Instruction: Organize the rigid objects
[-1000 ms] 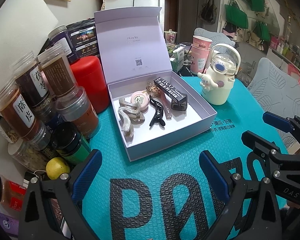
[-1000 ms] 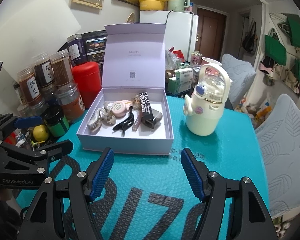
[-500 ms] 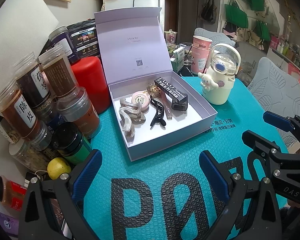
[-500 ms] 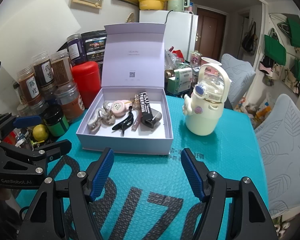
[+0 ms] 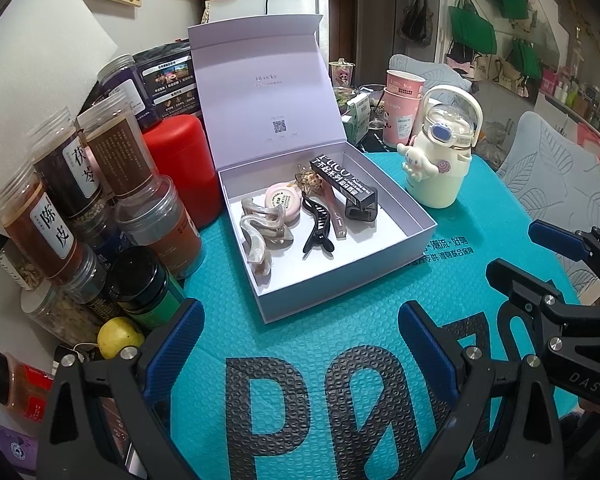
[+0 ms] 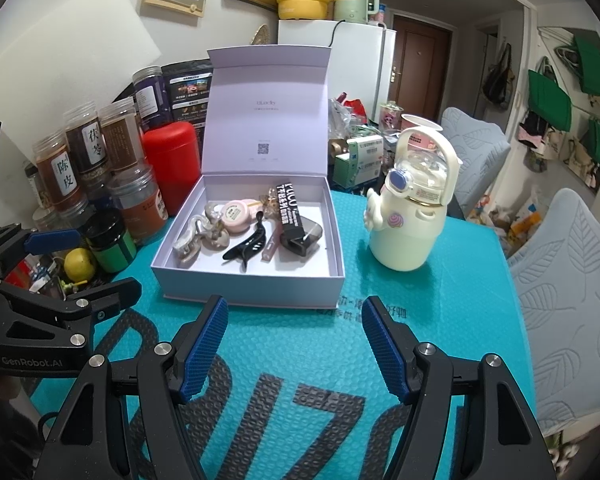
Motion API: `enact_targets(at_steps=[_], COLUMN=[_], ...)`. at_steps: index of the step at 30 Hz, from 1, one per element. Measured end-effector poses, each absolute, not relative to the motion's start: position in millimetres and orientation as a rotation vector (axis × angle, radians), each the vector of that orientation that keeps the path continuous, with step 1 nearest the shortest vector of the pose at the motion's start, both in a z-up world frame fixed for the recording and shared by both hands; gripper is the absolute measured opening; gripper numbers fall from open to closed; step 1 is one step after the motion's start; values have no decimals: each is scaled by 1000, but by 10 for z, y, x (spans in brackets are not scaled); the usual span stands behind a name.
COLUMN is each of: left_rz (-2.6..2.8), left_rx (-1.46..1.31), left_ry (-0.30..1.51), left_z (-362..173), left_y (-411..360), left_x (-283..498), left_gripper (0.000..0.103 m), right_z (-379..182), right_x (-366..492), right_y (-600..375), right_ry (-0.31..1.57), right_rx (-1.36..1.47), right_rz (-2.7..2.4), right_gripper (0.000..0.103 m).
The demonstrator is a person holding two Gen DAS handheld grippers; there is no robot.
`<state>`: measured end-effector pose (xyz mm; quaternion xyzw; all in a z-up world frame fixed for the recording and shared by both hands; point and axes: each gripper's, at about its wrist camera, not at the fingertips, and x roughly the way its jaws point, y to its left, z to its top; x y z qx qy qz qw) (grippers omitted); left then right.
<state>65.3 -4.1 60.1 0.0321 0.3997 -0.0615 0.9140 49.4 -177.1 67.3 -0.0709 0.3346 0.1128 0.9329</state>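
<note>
A pale lilac gift box (image 5: 416,216) (image 6: 252,288) stands on the teal mat with its lid upright. Inside lie a black hair claw (image 5: 318,226) (image 6: 246,245), translucent beige clips (image 5: 260,236) (image 6: 192,240), a round pink case (image 5: 284,202) (image 6: 238,212), a black lettered box (image 5: 346,182) (image 6: 294,210) and a smoky grey case (image 6: 304,240). My left gripper (image 5: 300,344) hovers open over the mat in front of the box, nothing between its fingers. My right gripper (image 6: 294,344) is open too, just short of the box's front wall.
Spice jars (image 5: 80,184), a red canister (image 5: 180,160) and a lemon (image 5: 116,336) crowd the left side. A cream cartoon bottle (image 5: 440,164) (image 6: 414,216) stands right of the box. Pink cups (image 5: 402,108) sit behind. A grey chair (image 6: 572,300) borders the table's right edge.
</note>
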Motion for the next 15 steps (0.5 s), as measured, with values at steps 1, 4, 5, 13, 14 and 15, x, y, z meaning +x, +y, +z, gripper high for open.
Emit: enact_targets(at_steps=[1, 4, 5, 13, 14, 15], left_rz=[-126, -126, -125, -103, -104, -109], left_rx=[68, 68, 70, 100, 100, 98], left_ry=[824, 828, 830, 821, 822, 825], left_z=[601, 584, 578, 539, 537, 535], left_y=[-43, -47, -49, -87, -94, -100], left_x=[656, 666, 670, 694, 696, 704], left_gripper=[99, 99, 99, 99, 99, 99], right_z=[673, 661, 658, 614, 610, 607], right_x=[494, 488, 490, 519, 521, 526], right_y=[-1770, -1790, -1794, -1809, -1821, -1823], right_ry=[685, 688, 689, 701, 703, 704], right_rx=[-145, -143, -142, -135, -132, -131], right_rz=[230, 228, 228, 217, 216, 215], right_gripper=[70, 70, 70, 70, 70, 70])
